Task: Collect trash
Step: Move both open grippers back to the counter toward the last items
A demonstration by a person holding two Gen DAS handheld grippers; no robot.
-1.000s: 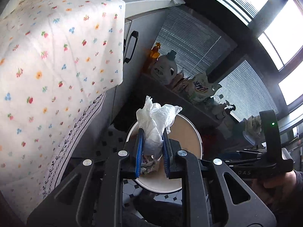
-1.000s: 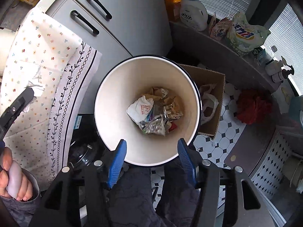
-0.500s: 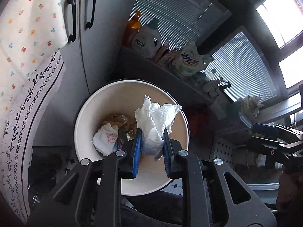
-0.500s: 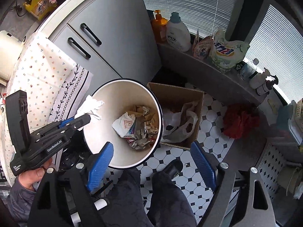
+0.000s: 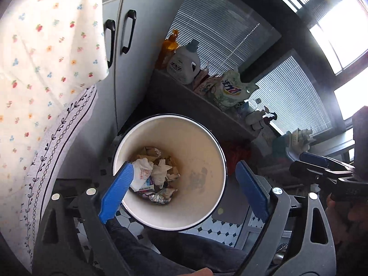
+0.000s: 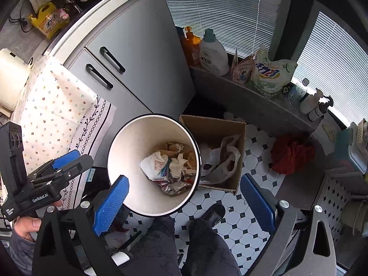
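A white trash bin [image 5: 197, 142] [image 6: 135, 142] stands on the floor with crumpled wrappers and paper at its bottom. A white tissue [image 5: 162, 170] [image 6: 178, 163] lies on top of that pile. My left gripper [image 5: 184, 193] hangs above the bin, its jaws opening wide with nothing between them. It also shows in the right wrist view as the left gripper [image 6: 65, 162], beside the bin's left rim. My right gripper [image 6: 184, 204] is higher over the bin's near edge, jaws opening, holding nothing. It shows at the right edge of the left wrist view as the right gripper [image 5: 322, 164].
A cardboard box [image 6: 216, 124] with a plastic bag stands right of the bin. A flowered tablecloth [image 5: 46, 69] hangs on the left beside grey cabinet doors [image 6: 138, 57]. Detergent bottles [image 6: 212, 53] line a ledge. A red cloth [image 6: 291, 154] lies on the tiled floor. A person's legs [image 6: 202, 248] are below.
My left gripper moved over the bin, opened and let go of the white tissue, which now lies in the bin. My right gripper opened wider and rose away from the bin.
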